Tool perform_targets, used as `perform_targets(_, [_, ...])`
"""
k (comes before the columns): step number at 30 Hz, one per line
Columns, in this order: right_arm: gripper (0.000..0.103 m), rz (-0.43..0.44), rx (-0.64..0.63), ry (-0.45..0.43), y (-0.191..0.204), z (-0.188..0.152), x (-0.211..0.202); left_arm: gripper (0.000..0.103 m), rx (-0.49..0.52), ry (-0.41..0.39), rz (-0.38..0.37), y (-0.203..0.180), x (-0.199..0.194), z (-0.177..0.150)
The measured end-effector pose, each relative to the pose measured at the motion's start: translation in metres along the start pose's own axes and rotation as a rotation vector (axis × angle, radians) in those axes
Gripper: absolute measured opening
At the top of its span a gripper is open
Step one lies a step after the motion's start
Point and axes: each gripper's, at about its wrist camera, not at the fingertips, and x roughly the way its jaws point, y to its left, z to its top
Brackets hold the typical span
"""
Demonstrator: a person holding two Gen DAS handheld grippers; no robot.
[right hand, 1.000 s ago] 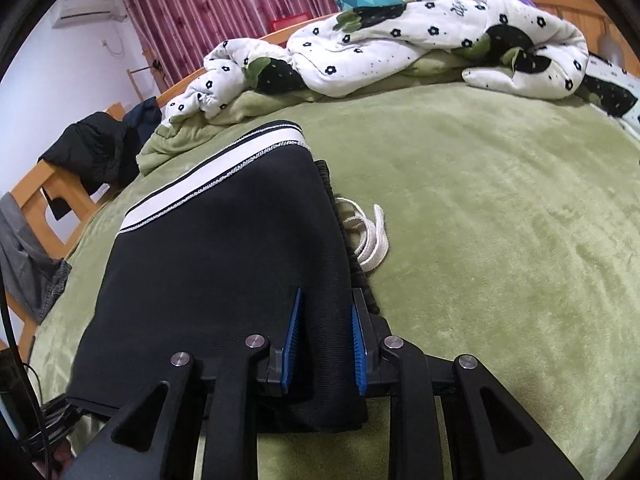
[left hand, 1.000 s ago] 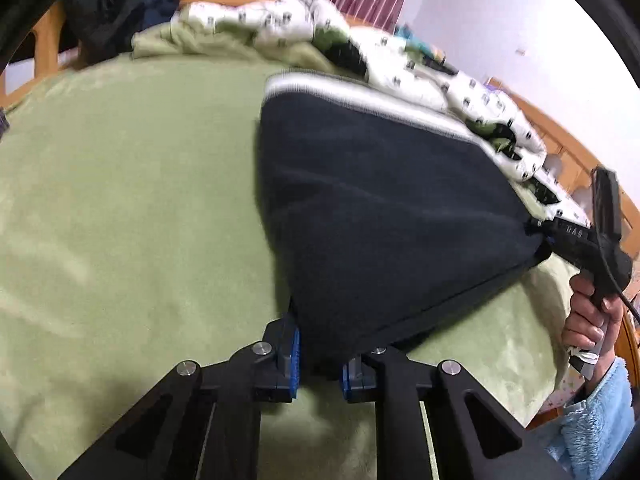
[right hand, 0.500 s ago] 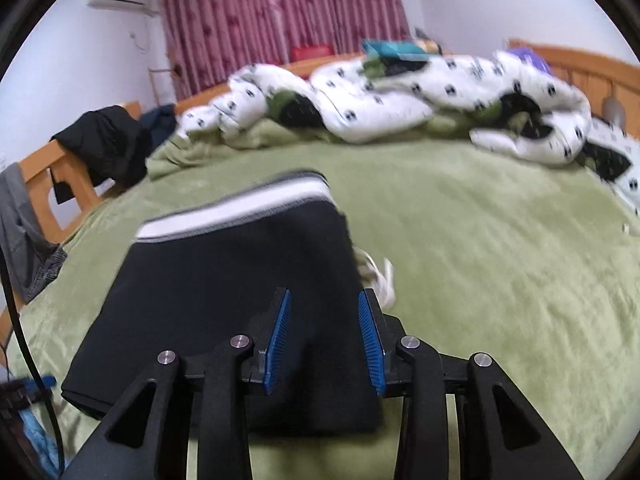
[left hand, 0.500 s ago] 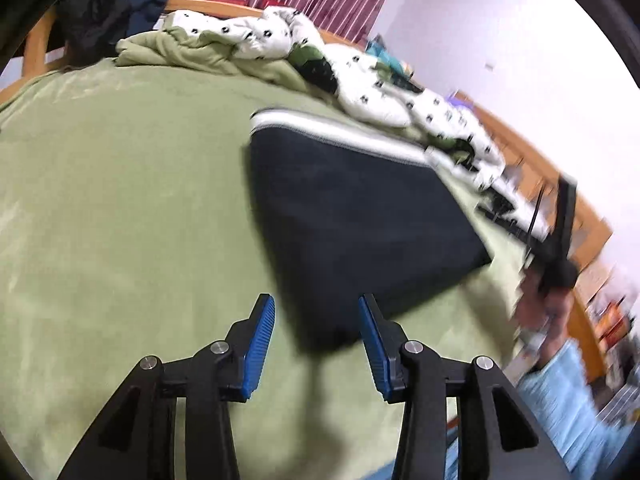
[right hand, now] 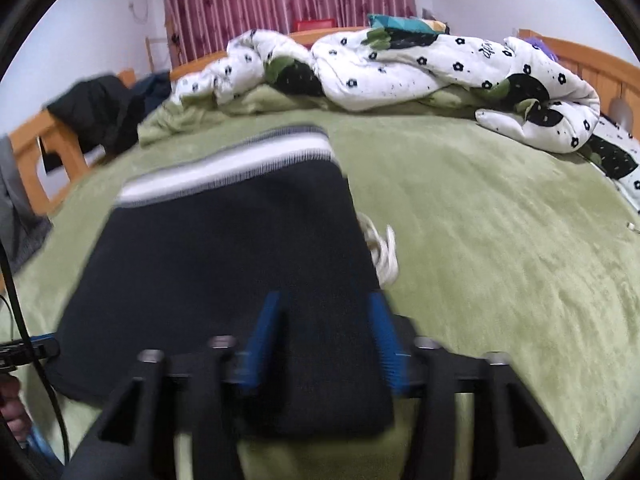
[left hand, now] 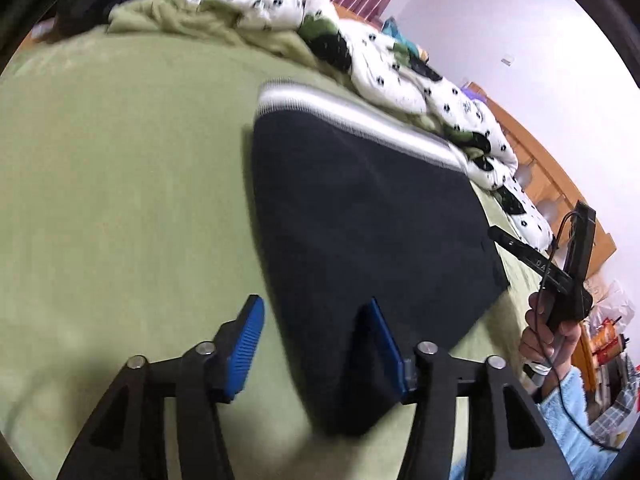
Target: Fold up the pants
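Note:
The dark navy pants point(left hand: 360, 216) lie folded into a flat rectangle on the green blanket, with a white and grey striped cuff band point(left hand: 352, 120) at the far end. They also show in the right wrist view point(right hand: 224, 264). My left gripper point(left hand: 316, 344) is open above the near corner of the fold, holding nothing. My right gripper point(right hand: 324, 344) is open over the other near corner, holding nothing. A white drawstring point(right hand: 384, 248) sticks out from the fold's right edge. The right gripper also shows in the left wrist view point(left hand: 560, 276), held by a hand.
The green blanket point(right hand: 500, 240) covers the bed. A crumpled white flowered quilt point(right hand: 400, 64) is piled along the far side. Dark clothes point(right hand: 100, 108) hang on the wooden bed frame at left. Maroon curtains hang behind.
Both grippers have let go of the pants' near corners and opened wide. Both have drawn back and lifted a little; the fold now lies flat on the blanket.

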Motion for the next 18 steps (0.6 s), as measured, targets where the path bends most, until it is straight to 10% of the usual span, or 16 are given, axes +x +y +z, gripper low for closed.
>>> perform_targets(12, [0.065,0.105,0.039,0.221,-0.008,0.057,0.100,0.056,-0.116,0.129,-0.171,0.039,0.089,0.071])
perform_targets(18, [0.065,0.215,0.133,0.282,-0.016,0.049,0.109,0.025,-0.166,0.098,-0.142,0.026,0.091,0.073])
